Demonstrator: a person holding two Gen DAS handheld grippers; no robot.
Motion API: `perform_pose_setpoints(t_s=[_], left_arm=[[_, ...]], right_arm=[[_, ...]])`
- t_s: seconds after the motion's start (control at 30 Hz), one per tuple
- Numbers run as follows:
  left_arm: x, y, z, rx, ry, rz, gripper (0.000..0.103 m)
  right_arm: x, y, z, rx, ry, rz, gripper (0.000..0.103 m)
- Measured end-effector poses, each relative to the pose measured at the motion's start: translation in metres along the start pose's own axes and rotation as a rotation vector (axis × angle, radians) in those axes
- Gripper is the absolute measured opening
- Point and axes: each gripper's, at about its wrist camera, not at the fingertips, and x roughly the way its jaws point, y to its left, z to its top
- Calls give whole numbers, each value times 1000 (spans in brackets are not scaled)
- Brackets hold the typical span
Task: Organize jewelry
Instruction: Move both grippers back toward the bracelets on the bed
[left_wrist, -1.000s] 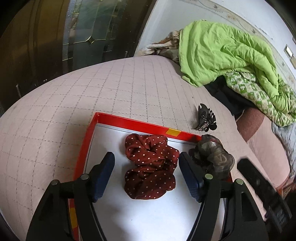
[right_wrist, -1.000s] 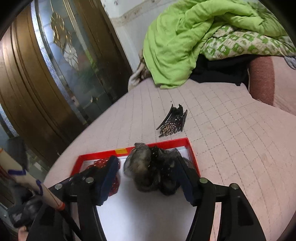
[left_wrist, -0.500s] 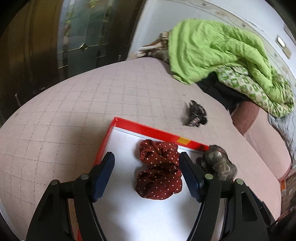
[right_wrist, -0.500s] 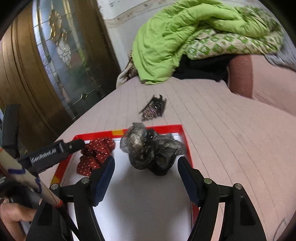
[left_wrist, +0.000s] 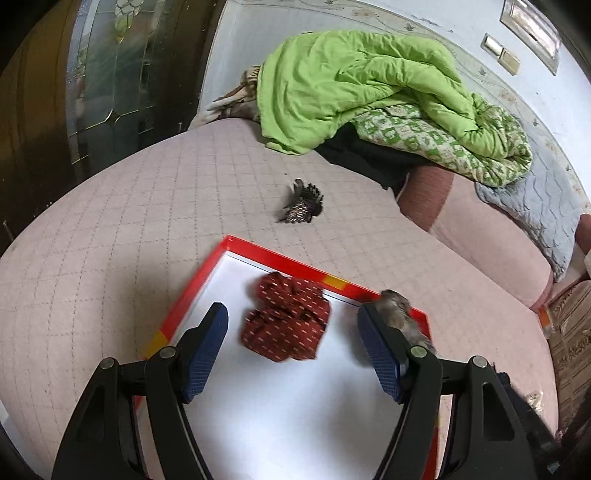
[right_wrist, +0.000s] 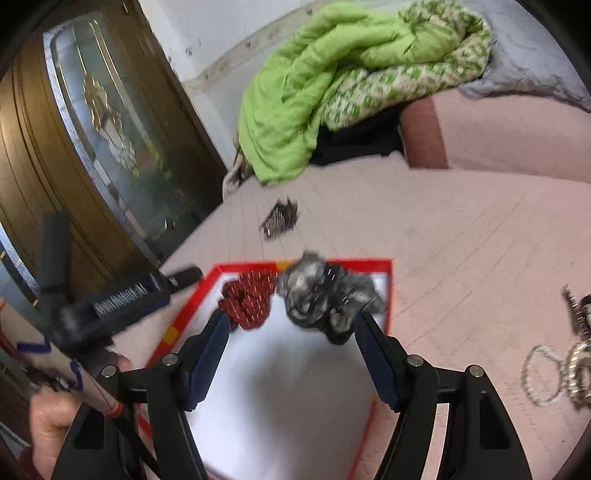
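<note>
A red-rimmed white tray (left_wrist: 192, 288) (right_wrist: 192, 295) lies on the pink quilted bed. In it lie a dark red dotted scrunchie (left_wrist: 286, 321) (right_wrist: 247, 302) and a grey-black scrunchie (right_wrist: 325, 295) (left_wrist: 400, 314) at the far right corner. A black hair claw (left_wrist: 301, 206) (right_wrist: 280, 219) lies on the bed beyond the tray. My left gripper (left_wrist: 291, 350) is open and empty above the tray. My right gripper (right_wrist: 290, 354) is open and empty above the tray. Pearl and metal jewelry (right_wrist: 557, 365) lies on the bed at the right.
A green quilt pile (left_wrist: 369, 88) and patterned bedding sit at the bed's far side. A wooden door with glass (right_wrist: 92, 122) stands to the left. The left gripper's body (right_wrist: 122, 295) and a hand show at the right wrist view's left.
Both grippers have pulled back and up from the tray, open and empty. The scrunchies stay in the tray. Jewelry at the right has come into the right wrist view.
</note>
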Motion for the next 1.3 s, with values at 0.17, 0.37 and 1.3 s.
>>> perform_pose_setpoints(t_s=[0.17,0.37,1.3], left_arm=[[-15,-18,-11,-5,-28,-27,72],[-37,-75,-45,128,-49,-85,72],[-67,-316,-135,530,126,-331,75]], right_arm=[[-58,-18,11,-6,-80,7,76],[-125,-82,6,46,-149,-90,78],[-320,-322,-55,580,-397,-319,78]])
